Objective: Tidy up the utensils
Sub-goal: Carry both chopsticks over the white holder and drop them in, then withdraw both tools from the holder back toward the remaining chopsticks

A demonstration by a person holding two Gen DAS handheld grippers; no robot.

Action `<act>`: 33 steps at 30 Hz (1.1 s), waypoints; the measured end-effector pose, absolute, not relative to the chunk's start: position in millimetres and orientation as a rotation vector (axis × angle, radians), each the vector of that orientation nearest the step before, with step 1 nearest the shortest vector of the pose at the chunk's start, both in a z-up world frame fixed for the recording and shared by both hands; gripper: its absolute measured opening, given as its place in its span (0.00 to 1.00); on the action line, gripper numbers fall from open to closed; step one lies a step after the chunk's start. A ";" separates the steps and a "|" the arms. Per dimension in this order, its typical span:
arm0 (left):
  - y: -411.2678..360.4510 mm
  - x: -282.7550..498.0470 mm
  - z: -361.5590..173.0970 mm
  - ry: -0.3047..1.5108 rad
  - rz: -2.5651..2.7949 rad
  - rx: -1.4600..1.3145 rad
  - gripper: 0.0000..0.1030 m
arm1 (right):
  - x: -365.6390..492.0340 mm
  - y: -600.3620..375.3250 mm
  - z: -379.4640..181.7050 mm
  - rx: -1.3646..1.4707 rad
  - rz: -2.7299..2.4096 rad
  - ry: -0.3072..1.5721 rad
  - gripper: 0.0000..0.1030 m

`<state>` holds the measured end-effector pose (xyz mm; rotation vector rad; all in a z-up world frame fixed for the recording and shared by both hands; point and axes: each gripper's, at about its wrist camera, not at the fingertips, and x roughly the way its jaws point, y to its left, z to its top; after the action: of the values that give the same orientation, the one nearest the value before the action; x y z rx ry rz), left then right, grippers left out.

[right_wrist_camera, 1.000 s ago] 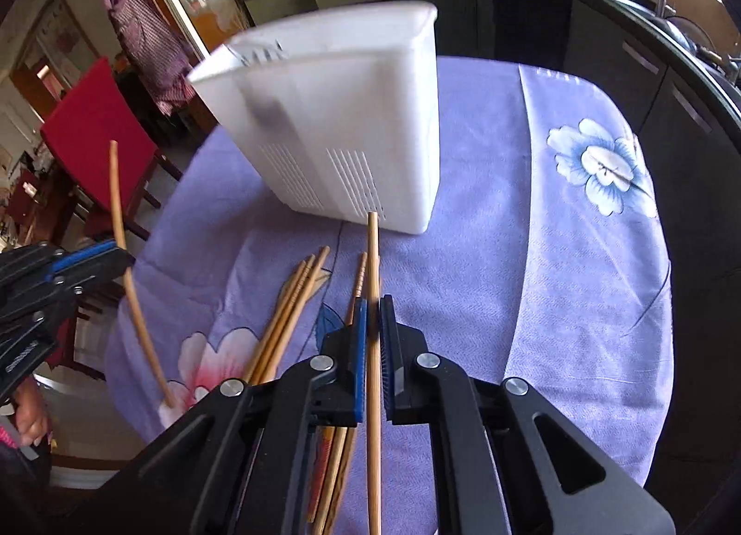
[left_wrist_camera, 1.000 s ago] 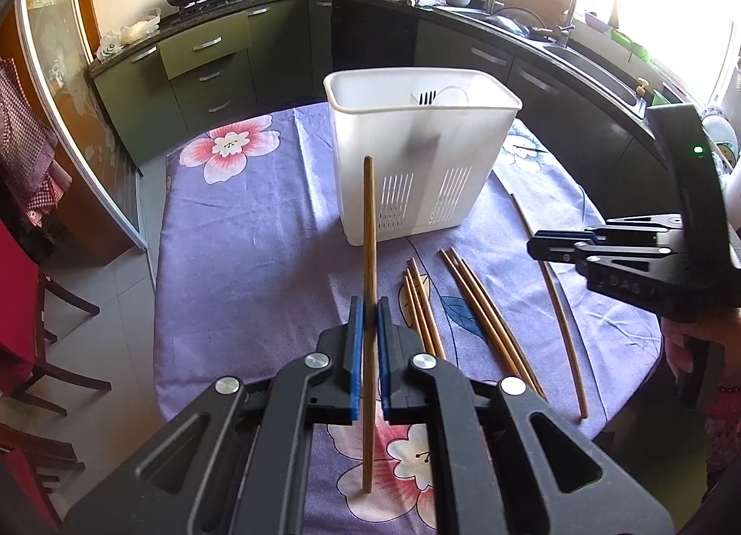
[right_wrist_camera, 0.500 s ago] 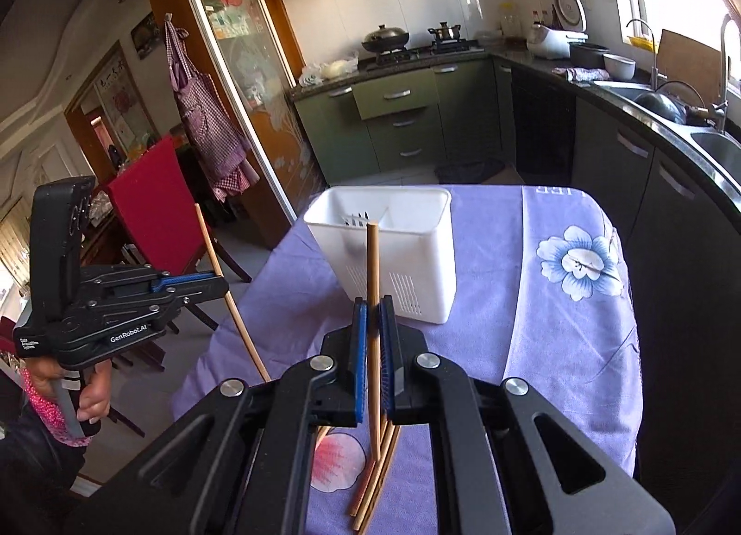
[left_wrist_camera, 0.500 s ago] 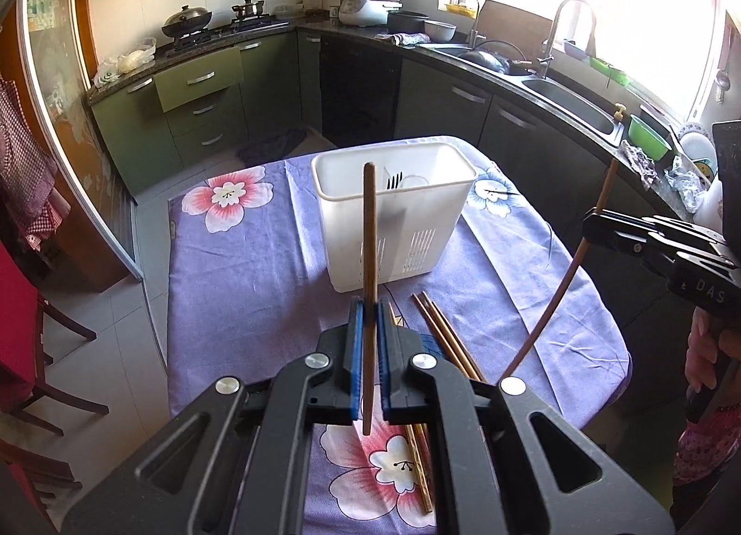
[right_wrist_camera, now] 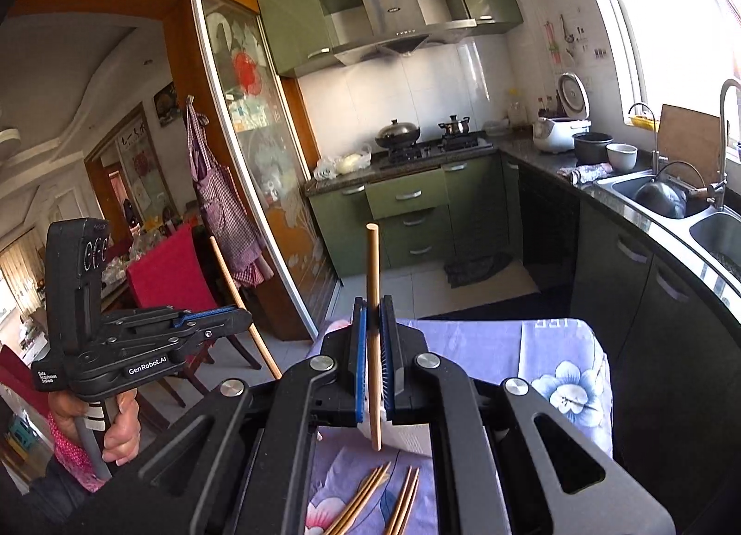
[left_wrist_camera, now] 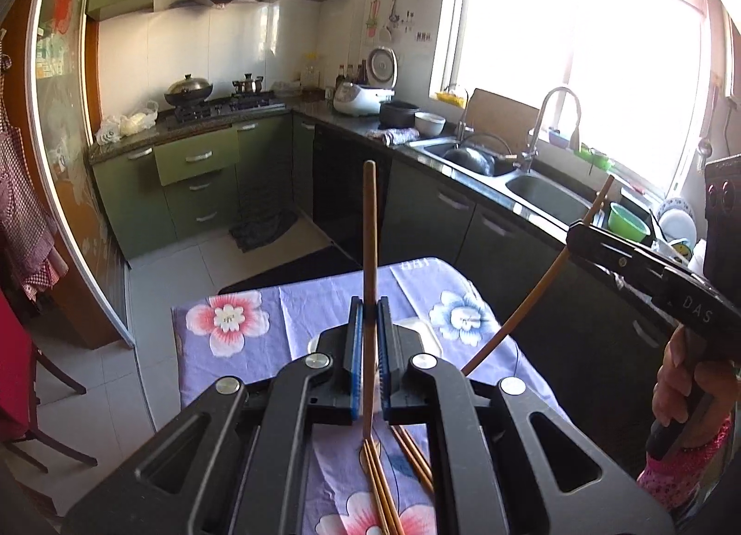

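My left gripper (left_wrist_camera: 369,308) is shut on a wooden chopstick (left_wrist_camera: 369,229) that stands upright, high above the table. My right gripper (right_wrist_camera: 373,308) is shut on another wooden chopstick (right_wrist_camera: 373,275), also upright. Each gripper shows in the other's view: the right one (left_wrist_camera: 583,229) with its slanted chopstick (left_wrist_camera: 532,294), the left one (right_wrist_camera: 241,315) with its chopstick (right_wrist_camera: 227,271). The white utensil basket (right_wrist_camera: 407,437) is mostly hidden behind the grippers; a sliver of its rim (left_wrist_camera: 428,336) shows. Several loose chopsticks (left_wrist_camera: 384,488) (right_wrist_camera: 370,498) lie on the table.
The table has a purple flowered cloth (left_wrist_camera: 241,326). Beyond it are green kitchen cabinets (left_wrist_camera: 199,183), a stove, and a sink counter (left_wrist_camera: 523,183) at the right. A red chair (right_wrist_camera: 162,275) stands at the left, and a glass sliding door (right_wrist_camera: 259,192).
Both grippers have risen well above the table and tilted up, each with its chopstick. The basket has dropped from the middle of both views to behind the grippers.
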<state>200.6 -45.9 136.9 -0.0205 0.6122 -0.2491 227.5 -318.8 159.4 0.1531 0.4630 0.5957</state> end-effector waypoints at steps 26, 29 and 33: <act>-47.8 271.1 48.7 0.761 -0.157 0.003 0.31 | 306.6 -264.1 54.9 0.019 0.512 0.648 0.15; -46.1 253.2 61.4 0.735 -0.159 -0.001 0.36 | 286.2 -272.9 72.7 0.030 0.521 0.594 0.15; -44.8 230.0 49.4 0.806 -0.172 -0.015 0.36 | 244.6 -293.8 87.9 0.043 0.519 0.535 0.29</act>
<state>230.0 -44.8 49.4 -0.0149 0.8059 -0.1719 244.6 -293.8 87.9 0.0430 0.5350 0.5193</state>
